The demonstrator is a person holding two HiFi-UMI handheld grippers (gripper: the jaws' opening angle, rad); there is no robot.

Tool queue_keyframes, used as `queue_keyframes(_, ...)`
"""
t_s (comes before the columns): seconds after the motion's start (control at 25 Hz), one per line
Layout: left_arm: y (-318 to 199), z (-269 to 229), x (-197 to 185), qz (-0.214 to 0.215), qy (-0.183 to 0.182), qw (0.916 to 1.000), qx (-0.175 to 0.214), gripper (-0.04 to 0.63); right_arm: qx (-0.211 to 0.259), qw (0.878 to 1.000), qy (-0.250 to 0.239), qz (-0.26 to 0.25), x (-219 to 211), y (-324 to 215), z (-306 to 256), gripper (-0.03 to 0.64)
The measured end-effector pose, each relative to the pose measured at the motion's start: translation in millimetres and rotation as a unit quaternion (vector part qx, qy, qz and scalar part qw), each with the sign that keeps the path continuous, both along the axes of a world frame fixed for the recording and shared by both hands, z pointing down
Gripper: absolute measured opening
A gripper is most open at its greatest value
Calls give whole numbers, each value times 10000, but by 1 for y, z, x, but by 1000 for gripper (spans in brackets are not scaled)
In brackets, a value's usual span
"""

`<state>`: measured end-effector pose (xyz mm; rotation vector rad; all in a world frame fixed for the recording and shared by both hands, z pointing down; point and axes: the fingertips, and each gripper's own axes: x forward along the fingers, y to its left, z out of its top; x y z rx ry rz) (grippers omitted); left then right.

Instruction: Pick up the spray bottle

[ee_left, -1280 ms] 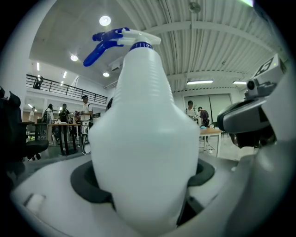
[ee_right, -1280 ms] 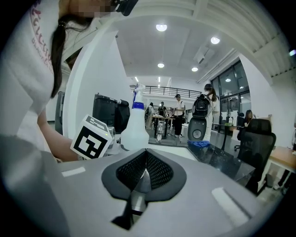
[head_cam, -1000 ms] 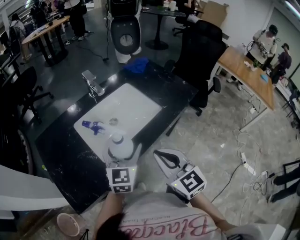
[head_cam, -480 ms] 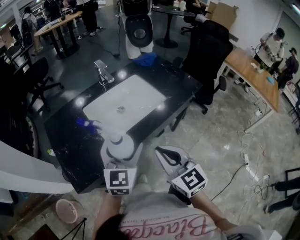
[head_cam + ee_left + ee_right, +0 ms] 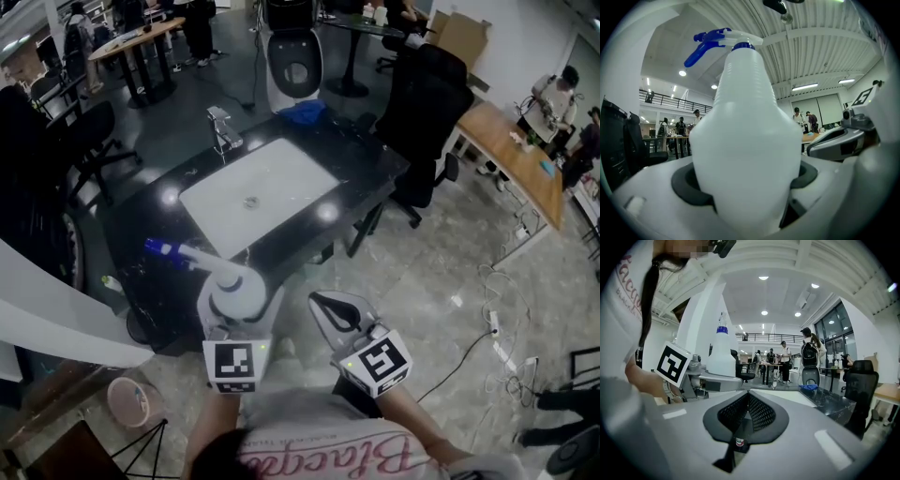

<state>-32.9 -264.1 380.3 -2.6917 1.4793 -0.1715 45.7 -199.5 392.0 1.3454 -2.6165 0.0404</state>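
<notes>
Two grippers are held low in front of the person, side by side, in the head view; beyond them stands a long black counter (image 5: 141,253), the biggest thing here, with a white sink (image 5: 281,173) set in its middle; a black office chair (image 5: 427,103) stands at the counter's far right end. The spray bottle (image 5: 230,291) is not on the counter; it is up in the air, upright, in the left gripper (image 5: 234,305), and from the head view it covers a part of the counter's near edge. In the left gripper view the white body of the bottle (image 5: 745,154) fills the space between the two dark pads, which press on it from both sides, so this claw grips the bottle. The right gripper (image 5: 333,309) has its jaws together with nothing between them (image 5: 746,404). A faucet (image 5: 222,128) stands at the sink's far left side; a blue cloth (image 5: 303,112) lies on the counter behind the sink; the bottle's blue trigger head (image 5: 704,44) points to the left.
</notes>
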Motion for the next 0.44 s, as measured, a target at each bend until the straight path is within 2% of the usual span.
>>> queue_keyframes(0.2,24,3,-5,-2,-11,10000,-6,431,155,9998,-71,-105,-7,18,-3,2)
queue_keyframes(0.44,41,2,-14,-51,70,10000,-10,431,55,9998,-76,-188,-20,34,6,2)
